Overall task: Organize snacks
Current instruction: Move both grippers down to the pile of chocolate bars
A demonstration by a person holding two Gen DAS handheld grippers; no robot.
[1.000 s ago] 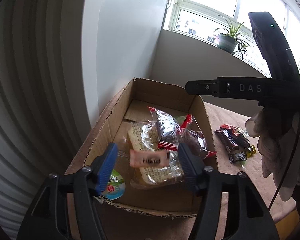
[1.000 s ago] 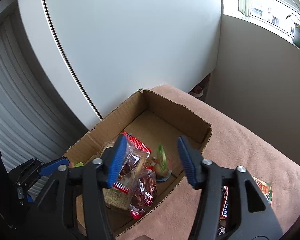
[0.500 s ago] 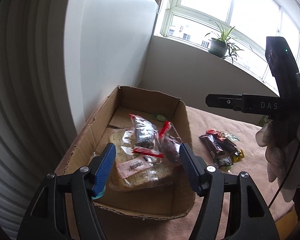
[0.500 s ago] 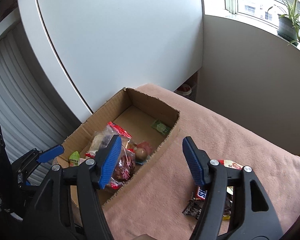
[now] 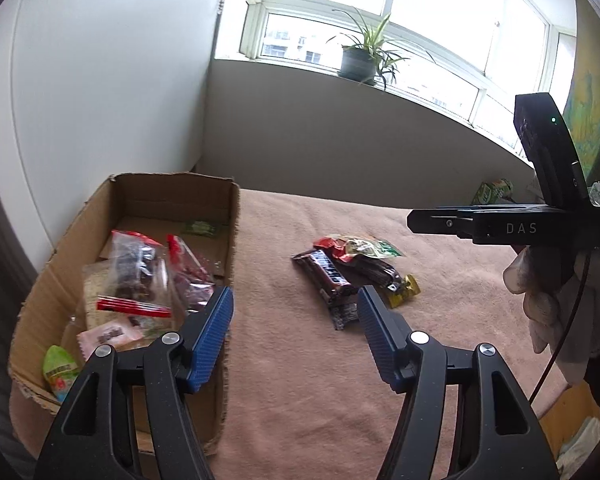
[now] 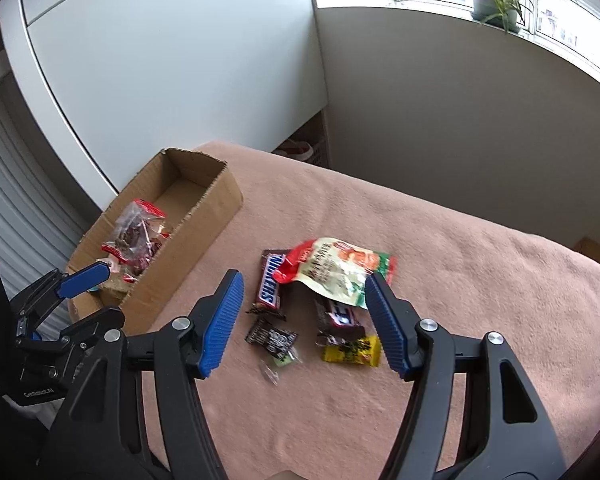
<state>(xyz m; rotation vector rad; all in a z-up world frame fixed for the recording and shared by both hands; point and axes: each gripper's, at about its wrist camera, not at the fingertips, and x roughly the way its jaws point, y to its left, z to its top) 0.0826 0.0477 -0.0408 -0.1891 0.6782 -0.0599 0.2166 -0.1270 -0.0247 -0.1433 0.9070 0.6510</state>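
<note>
A Snickers bar (image 6: 271,282) lies face-up on the pink cloth (image 6: 480,280), the only wrapper whose brand reads clearly; beside it rest a red-and-green pouch (image 6: 336,270), a dark bar (image 6: 338,318), a yellow packet (image 6: 354,350) and a small dark packet (image 6: 271,338), their print too blurred to read. "DAS" is lettered on the right gripper's body. The right gripper (image 6: 302,316) hangs over this pile, jaws apart and empty. The left gripper (image 5: 294,330), its wide jaws having just narrowed slightly, holds nothing beside the box (image 5: 232,232) of bagged snacks (image 5: 140,276).
</note>
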